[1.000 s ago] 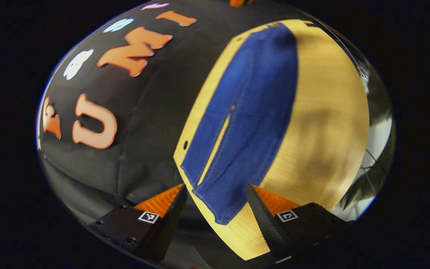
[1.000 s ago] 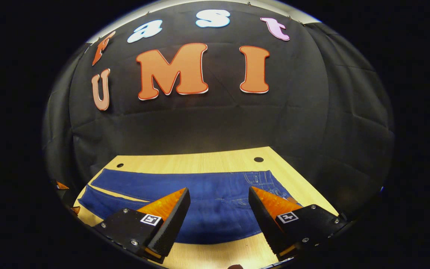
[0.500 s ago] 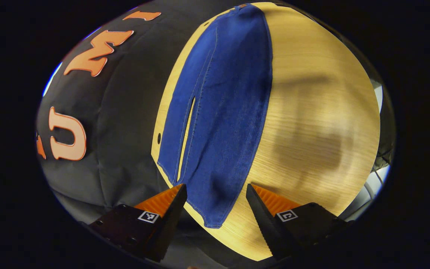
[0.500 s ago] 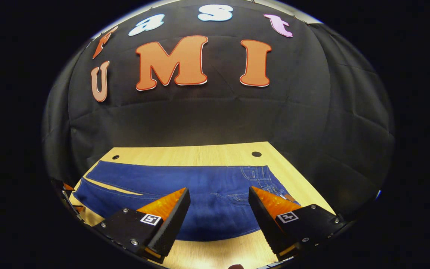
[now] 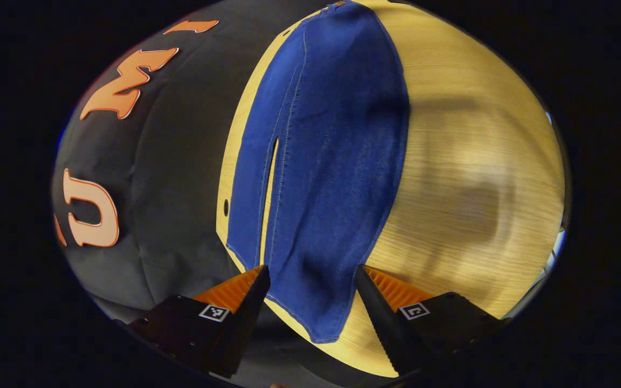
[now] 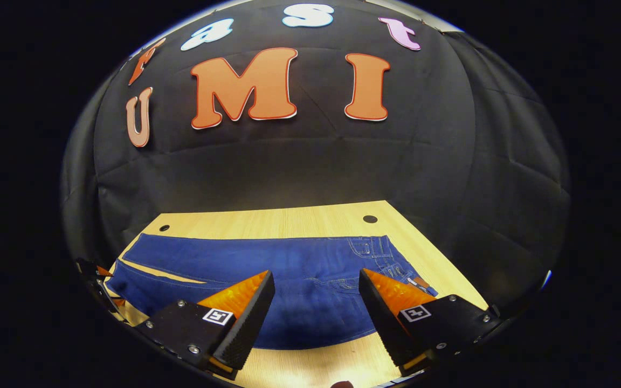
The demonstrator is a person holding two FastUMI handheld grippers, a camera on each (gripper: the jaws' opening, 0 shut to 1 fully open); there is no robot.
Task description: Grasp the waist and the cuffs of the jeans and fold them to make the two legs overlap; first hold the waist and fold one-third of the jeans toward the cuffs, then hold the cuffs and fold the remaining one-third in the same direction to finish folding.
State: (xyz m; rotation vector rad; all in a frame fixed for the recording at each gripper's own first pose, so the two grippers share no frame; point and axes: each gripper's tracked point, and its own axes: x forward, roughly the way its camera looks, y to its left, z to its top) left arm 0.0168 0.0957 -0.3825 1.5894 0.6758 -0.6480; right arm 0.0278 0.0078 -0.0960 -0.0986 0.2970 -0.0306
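Note:
Blue jeans (image 5: 321, 161) lie flat along the far side of a light wooden table (image 5: 467, 161), legs slightly apart with a thin strip of wood between them. In the left gripper view my left gripper (image 5: 310, 283) hangs open above the cuff end, the near leg's cuff (image 5: 318, 323) between its fingers but untouched. In the right gripper view the jeans (image 6: 289, 269) stretch across, waist (image 6: 391, 261) at the right. My right gripper (image 6: 316, 285) is open over the seat of the jeans, near their front edge, holding nothing. The left gripper (image 6: 95, 277) peeks in at the far left.
The black cloth wall (image 6: 310, 167) rises straight behind the table's far edge. Two small round holes (image 6: 370, 219) sit near the table's back corners. Bare wood (image 5: 477, 226) with soft shadows spreads in front of the jeans.
The left gripper has dropped and swung toward the cuffs, so the jeans loom larger. The right gripper has crept slightly forward over the seat. Both stay open.

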